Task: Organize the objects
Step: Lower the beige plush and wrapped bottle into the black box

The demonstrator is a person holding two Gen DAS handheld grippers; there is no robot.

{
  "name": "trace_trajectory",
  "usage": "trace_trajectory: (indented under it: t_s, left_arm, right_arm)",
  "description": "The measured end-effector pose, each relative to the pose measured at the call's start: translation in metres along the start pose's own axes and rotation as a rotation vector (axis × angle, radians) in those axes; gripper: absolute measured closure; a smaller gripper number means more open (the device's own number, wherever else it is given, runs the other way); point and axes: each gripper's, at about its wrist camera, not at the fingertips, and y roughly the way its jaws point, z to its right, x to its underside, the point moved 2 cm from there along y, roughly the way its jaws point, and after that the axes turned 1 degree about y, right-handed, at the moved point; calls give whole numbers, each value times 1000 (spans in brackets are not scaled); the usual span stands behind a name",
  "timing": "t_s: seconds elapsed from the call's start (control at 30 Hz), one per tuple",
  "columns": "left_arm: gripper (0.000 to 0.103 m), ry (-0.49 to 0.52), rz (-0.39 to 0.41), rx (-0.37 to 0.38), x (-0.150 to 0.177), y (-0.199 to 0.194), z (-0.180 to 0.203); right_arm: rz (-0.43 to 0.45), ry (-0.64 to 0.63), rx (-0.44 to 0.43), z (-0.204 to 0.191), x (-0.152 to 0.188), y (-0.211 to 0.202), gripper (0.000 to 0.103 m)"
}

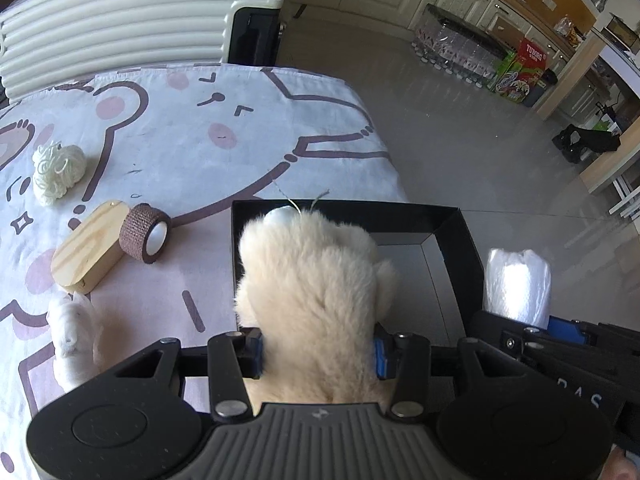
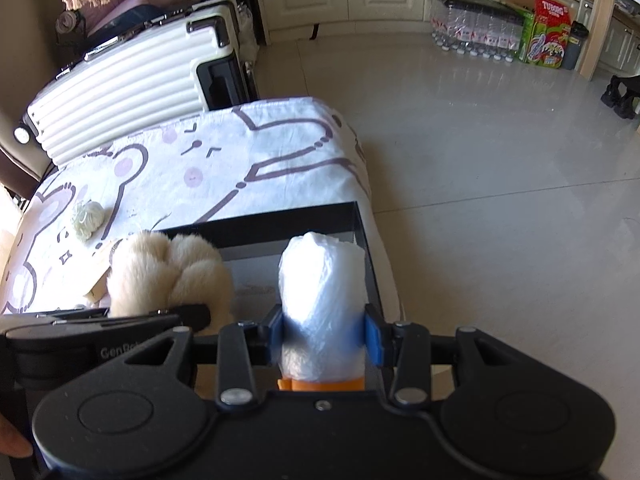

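My left gripper (image 1: 318,354) is shut on a cream plush toy (image 1: 316,280) and holds it over the near left part of an open black box (image 1: 440,220). My right gripper (image 2: 324,340) is shut on a white roll of plastic bags (image 2: 322,300) and holds it over the box's right side (image 2: 360,216). The plush toy also shows in the right wrist view (image 2: 168,276), and the roll shows in the left wrist view (image 1: 518,284). On the cloth lie a brown tape roll (image 1: 146,234), a wooden block (image 1: 90,246), a cream yarn ball (image 1: 58,170) and a white fluffy item (image 1: 74,338).
The table carries a white cloth with a bear print (image 1: 208,128). A white ribbed suitcase (image 1: 132,20) stands behind the table. The table's right edge drops to a tiled floor (image 1: 480,140). Bottled water packs and boxes (image 2: 500,32) line the far cabinets.
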Motion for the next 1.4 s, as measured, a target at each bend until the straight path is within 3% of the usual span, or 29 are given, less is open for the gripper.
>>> trace_trajectory:
  t_s: [0.33, 0.53, 0.77, 0.93, 1.1, 1.4]
  left_arm:
    - [37, 2, 54, 15, -8, -18, -5]
    - [36, -13, 91, 0, -17, -32, -16]
    - [36, -23, 32, -56, -20, -19, -35]
    - [33, -10, -5, -45, -18, -5, -40]
    - [29, -11, 8, -15, -21, 5, -41]
    - [30, 68, -64, -59, -14, 30, -40]
  right_arm:
    - [-50, 2, -3, -8, 1, 18, 62]
    - [-72, -5, 17, -10, 2, 28, 62]
    - [-94, -8, 33, -12, 2, 44, 61]
    - [-109, -12, 35, -14, 0, 58, 61]
    - [-101, -17, 30, -19, -2, 68, 62]
    - [-154, -56, -9, -32, 1, 85, 62]
